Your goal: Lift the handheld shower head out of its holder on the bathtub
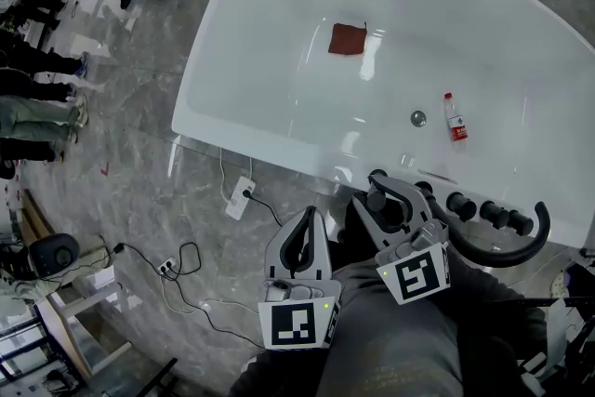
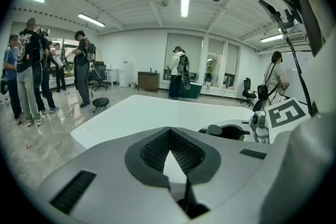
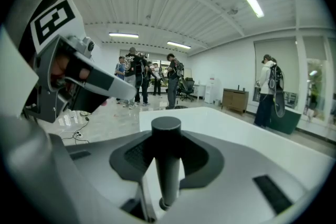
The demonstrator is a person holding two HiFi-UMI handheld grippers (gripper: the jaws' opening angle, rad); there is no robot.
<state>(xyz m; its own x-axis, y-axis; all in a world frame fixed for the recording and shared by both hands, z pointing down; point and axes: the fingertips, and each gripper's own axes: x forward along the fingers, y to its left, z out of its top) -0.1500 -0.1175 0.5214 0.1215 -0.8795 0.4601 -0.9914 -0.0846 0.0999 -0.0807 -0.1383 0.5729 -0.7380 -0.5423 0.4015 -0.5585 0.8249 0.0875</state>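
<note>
Clamping shower head (image 3: 166, 165) between R gripper (image 1: 380, 191) jaws, L gripper (image 1: 304, 222) jaws shut, empty

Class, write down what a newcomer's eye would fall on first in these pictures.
The big white bathtub fills the head view, with a rust-red cloth and a small bottle resting on its floor. At its near rim, the right tongs grip the dark shower head.
</note>
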